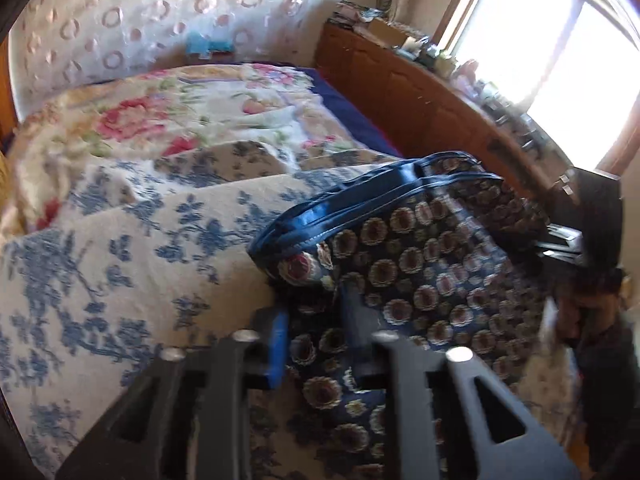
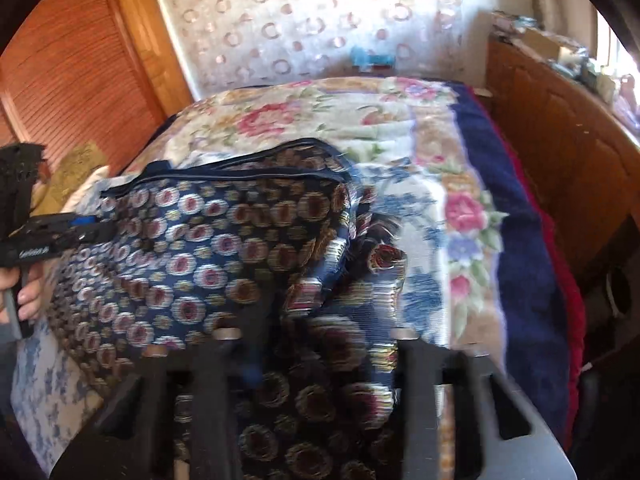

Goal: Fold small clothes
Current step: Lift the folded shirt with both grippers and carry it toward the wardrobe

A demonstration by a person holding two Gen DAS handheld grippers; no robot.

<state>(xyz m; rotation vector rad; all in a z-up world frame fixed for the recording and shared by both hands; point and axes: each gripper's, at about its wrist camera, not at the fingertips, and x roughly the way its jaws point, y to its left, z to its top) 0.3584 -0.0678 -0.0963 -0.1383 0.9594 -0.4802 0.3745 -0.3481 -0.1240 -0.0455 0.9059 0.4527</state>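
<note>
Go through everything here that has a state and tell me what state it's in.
Patterned garment: lifted off the bed, stretched between both grippers.
Left gripper: shut on the garment's edge.
Right gripper: shut on the garment, blurred.
Bedspread: rumpled, spread over the bed.

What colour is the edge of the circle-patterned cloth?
Shiny blue trim, clearest in the left wrist view.

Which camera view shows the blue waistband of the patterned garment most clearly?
The left wrist view: the blue waistband is sharp, sunlit and near. In the right wrist view the waistband is only a dark, blurred edge along the patterned garment.
</note>
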